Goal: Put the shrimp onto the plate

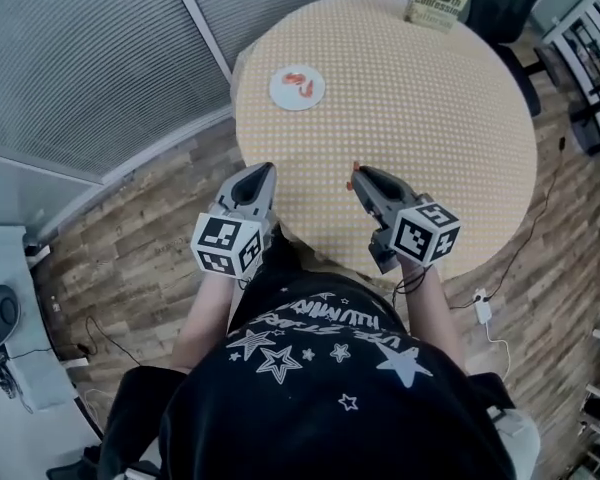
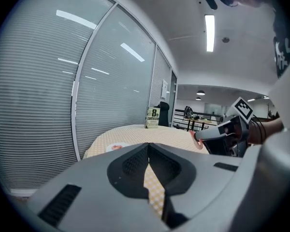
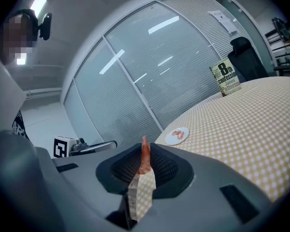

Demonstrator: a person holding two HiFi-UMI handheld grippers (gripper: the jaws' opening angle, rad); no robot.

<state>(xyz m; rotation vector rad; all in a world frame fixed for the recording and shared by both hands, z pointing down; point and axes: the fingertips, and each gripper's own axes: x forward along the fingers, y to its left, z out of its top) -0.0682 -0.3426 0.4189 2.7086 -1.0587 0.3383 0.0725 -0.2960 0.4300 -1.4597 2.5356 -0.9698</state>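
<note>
A small white plate (image 1: 297, 87) lies at the far left of the round checked table (image 1: 430, 118), with orange shrimp (image 1: 300, 83) on it. The plate (image 3: 177, 136) also shows in the right gripper view and, low at the table's edge, the plate (image 2: 117, 148) shows in the left gripper view. My right gripper (image 1: 356, 176) hovers over the table's near edge, shut on an orange shrimp (image 3: 144, 157) that stands up between its tips. My left gripper (image 1: 266, 173) is at the near-left rim of the table, jaws closed together with nothing held.
A book (image 1: 438, 1) stands upright at the table's far edge. A dark office chair (image 1: 515, 8) is behind the table. Glass walls with blinds run along the left. A white cable and plug (image 1: 483, 308) lie on the wood floor at the right.
</note>
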